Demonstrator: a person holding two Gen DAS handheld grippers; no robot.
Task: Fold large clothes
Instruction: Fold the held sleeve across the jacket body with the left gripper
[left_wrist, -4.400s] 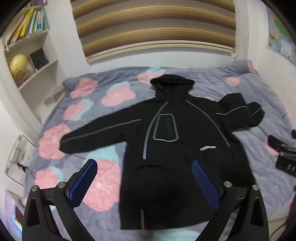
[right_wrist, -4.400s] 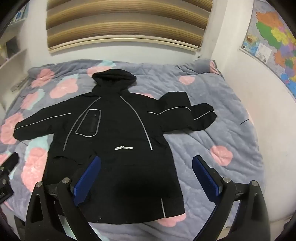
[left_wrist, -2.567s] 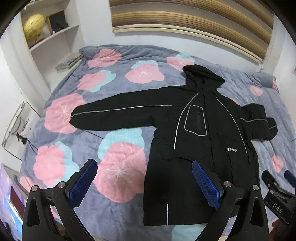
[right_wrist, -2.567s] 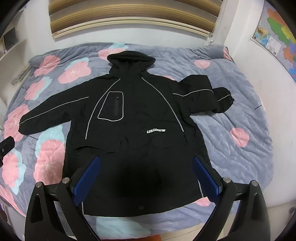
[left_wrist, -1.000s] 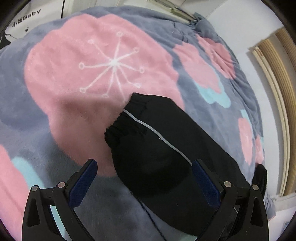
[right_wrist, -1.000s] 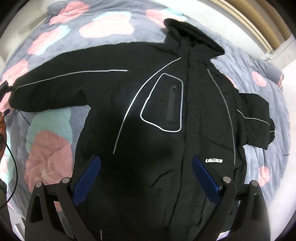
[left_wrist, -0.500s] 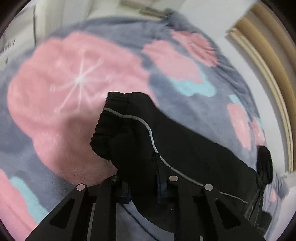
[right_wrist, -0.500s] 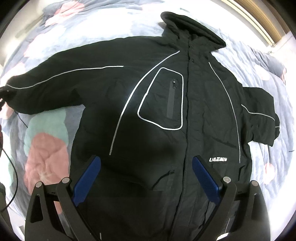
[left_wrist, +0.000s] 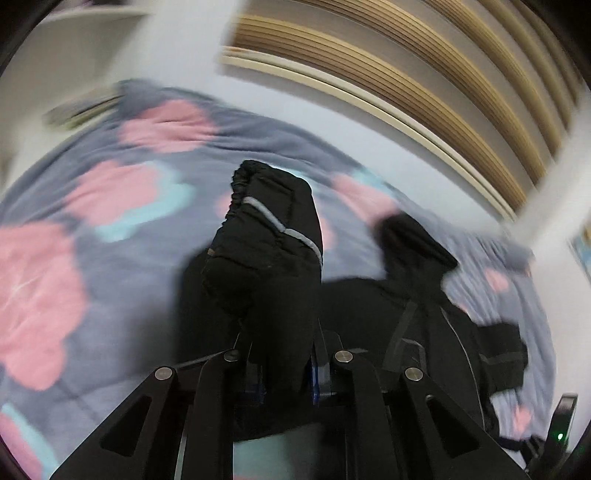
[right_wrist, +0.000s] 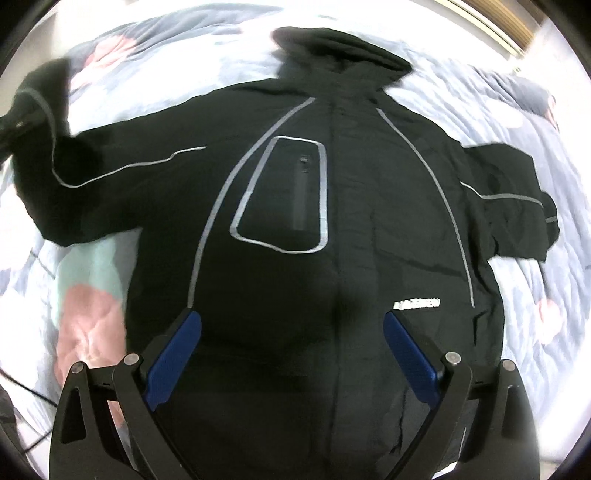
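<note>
Clamping the jacket (right_wrist: 332, 229) sleeve (left_wrist: 269, 258), left gripper (left_wrist: 284, 373) lifts it; right gripper (right_wrist: 291, 350) hovers spread apart above.

We saw that the jacket (right_wrist: 332, 229) was matt black cloth, lightly creased, with smooth grey reflective piping. Its sleeve (left_wrist: 269, 251), at the centre of the left wrist frame, looked padded, the cuff gathered by elastic. The bedspread (left_wrist: 92, 206) was soft, fleecy grey cloth with pink flowers. The right gripper (right_wrist: 291, 354) had matt black plastic arms, shiny metal pins and finely textured blue pads (right_wrist: 173, 354). Upper right, slats (left_wrist: 424, 85) looked like wood.
</note>
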